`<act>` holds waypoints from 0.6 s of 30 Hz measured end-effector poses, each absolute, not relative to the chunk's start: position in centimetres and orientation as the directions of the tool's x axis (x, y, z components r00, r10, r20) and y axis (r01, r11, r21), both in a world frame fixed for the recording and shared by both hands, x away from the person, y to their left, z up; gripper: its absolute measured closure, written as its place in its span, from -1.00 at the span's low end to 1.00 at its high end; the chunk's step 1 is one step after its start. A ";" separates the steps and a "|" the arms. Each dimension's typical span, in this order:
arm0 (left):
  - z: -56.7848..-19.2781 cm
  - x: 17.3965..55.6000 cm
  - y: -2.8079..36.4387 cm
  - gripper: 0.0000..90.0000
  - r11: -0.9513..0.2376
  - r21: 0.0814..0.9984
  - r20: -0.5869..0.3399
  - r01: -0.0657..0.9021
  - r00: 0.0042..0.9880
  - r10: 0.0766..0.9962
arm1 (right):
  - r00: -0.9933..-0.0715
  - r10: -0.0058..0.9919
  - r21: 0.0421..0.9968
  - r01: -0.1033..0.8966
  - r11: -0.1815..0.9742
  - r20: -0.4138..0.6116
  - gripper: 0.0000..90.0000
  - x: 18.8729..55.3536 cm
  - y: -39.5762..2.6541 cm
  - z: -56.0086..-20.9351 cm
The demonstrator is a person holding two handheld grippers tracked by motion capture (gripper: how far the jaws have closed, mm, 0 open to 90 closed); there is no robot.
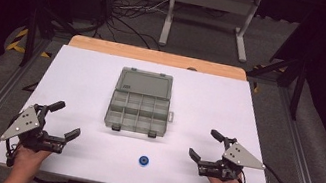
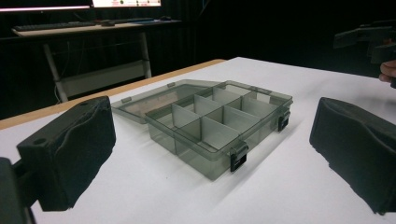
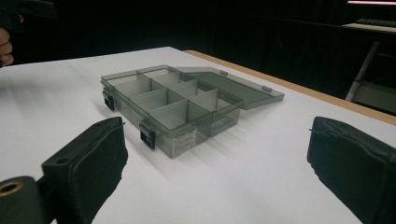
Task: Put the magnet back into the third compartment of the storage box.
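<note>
Organizer box (image 1: 141, 100): centre of white table (image 1: 78, 71), lid flat open behind it, compartments empty.
Blue ring (image 1: 143, 160): near table edge, in front of box.
Left gripper (image 1: 64, 120): left-front of box, jaws spread, empty.
Right gripper (image 1: 204, 144): right-front of box, jaws spread, empty.

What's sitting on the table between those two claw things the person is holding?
In the high view, a small blue ring lies on the white table between the left gripper and the right gripper, apart from both.

Bright, evenly lit white table (image 1: 77, 76) – dark, dim surroundings, soft short shadows under the organiser box (image 2: 219, 126), mild softness overall – near jaws slightly blurred.
</note>
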State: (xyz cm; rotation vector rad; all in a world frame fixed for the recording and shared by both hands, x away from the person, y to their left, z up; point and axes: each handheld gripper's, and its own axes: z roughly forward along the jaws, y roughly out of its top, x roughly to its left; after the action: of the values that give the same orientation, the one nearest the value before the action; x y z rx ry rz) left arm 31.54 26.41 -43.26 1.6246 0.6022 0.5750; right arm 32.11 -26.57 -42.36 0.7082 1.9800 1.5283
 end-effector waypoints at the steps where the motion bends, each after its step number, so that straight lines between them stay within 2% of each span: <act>1: -43.3 31.5 26.4 -0.98 -0.117 0.991 0.032 0.063 0.739 0.672 | -0.721 0.686 0.972 0.079 0.223 -0.099 -0.89 32.1 -26.4 -42.3; 18: -43.2 31.5 26.4 -0.97 -0.121 0.991 0.034 0.064 0.739 0.673 | -0.793 0.605 0.970 0.083 0.230 -0.076 -0.89 33.3 -22.2 -41.7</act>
State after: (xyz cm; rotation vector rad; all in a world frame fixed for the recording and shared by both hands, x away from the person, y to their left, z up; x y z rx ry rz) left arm 31.52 26.45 -43.19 1.6298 0.6029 0.5764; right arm 33.28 -22.18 -41.67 0.6307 2.0703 1.5895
